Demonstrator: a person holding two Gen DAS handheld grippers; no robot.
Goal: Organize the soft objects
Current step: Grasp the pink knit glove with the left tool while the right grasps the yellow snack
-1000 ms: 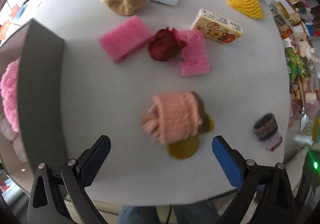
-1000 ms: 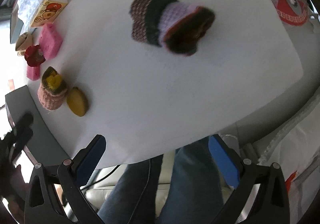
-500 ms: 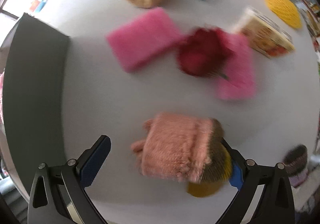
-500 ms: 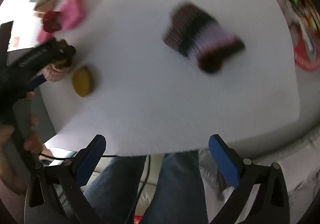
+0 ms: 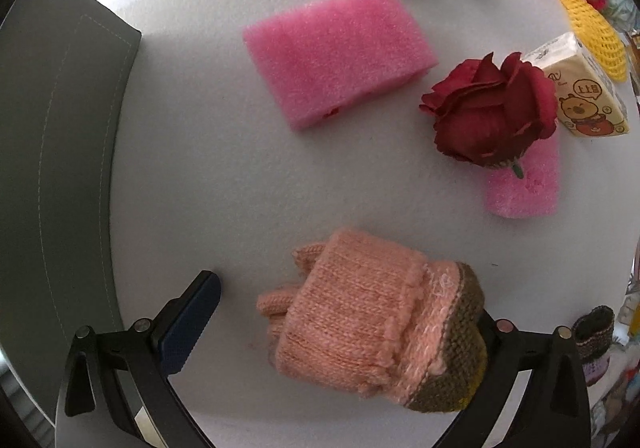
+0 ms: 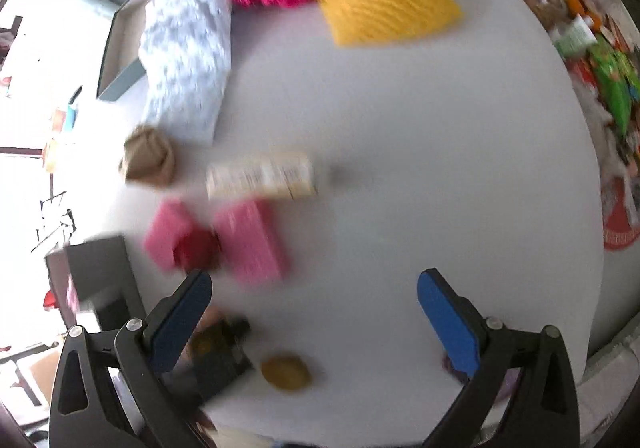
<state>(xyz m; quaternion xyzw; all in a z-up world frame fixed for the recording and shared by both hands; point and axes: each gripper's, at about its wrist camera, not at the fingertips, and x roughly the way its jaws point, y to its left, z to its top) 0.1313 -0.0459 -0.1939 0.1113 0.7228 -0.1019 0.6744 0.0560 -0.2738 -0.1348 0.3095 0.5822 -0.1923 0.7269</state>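
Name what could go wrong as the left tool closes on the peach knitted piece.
The peach knitted piece lies off-centre in the left tool, against the far finger while the near finger stands clear, so closing may shove it sideways. Its brown cuff covers that far finger, so contact there cannot be checked. A yellow lump lies close beside it and could get pinched too.

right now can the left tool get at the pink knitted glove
Probably yes: the pink knitted glove already lies between the open fingers of the left tool, with nothing lying on top of it.
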